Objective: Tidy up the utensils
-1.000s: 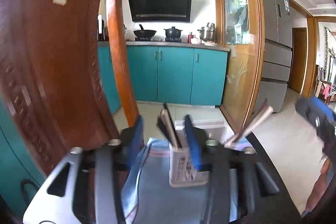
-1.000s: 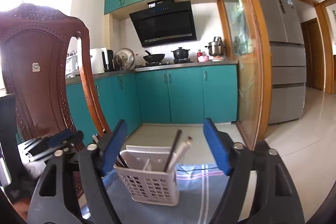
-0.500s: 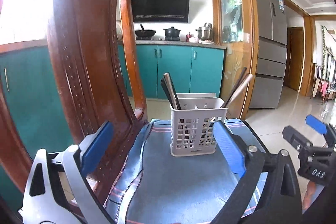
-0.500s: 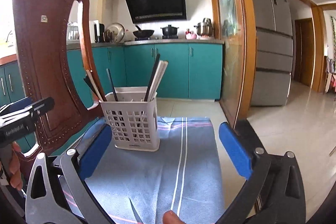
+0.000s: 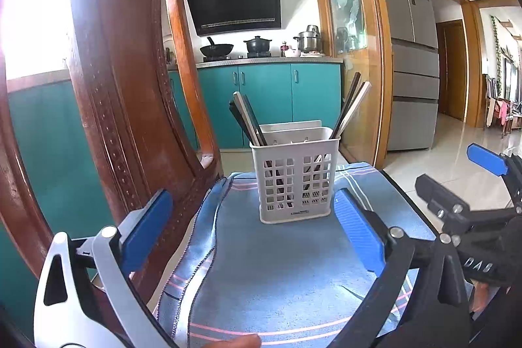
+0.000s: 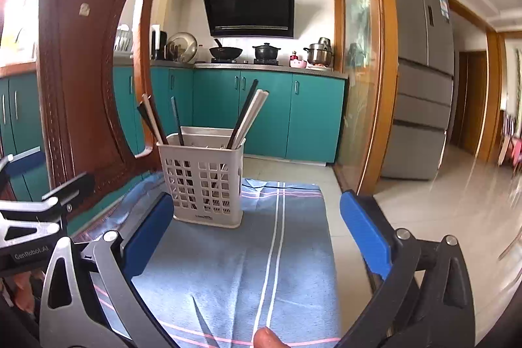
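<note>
Left wrist view: left tool [image 5: 253, 229] wide open, empty, tipped slightly down, basket [image 5: 295, 173] at 12 o'clock. Right tool [image 6: 257, 227] wide open, empty too.

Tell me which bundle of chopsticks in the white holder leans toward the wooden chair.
The bundle at the holder's left corner tilts toward the chair. The bundle at the right corner tilts away from it.

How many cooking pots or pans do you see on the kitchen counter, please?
3: a black wok leftmost, a black lidded pot beside it, and a steel pot rightmost. Others may be hidden behind the chair.
</note>
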Demonstrator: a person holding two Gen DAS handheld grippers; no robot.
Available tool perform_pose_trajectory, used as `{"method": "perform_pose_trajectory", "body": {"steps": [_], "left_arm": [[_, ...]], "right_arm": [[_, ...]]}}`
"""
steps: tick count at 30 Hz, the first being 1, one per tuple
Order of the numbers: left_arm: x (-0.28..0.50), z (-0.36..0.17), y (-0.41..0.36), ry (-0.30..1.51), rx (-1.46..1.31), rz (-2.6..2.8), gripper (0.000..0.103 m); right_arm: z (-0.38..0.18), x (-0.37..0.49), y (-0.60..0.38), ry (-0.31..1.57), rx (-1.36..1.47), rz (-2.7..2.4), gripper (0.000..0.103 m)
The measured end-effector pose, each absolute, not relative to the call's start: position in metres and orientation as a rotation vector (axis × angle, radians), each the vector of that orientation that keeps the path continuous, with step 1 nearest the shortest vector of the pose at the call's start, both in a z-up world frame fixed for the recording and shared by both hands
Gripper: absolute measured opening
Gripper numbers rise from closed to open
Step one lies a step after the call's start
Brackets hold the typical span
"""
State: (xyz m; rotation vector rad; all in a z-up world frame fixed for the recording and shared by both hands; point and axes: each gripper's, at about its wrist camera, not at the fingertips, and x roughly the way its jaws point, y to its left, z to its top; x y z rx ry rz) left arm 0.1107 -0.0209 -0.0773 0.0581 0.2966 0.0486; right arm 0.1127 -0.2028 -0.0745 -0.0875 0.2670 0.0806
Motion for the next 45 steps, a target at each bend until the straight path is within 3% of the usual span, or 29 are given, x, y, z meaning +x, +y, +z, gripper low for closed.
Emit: {"method": "perform_pose_trajectory", "body": {"steps": [45], "left_arm": [[0.1145,-0.0814,-0.0156,0.328,0.057,0.105,0.099]], "right_arm": [[-0.0815,0.1187,-0.2001,0.28,-0.089,0.067,0.1]]}}
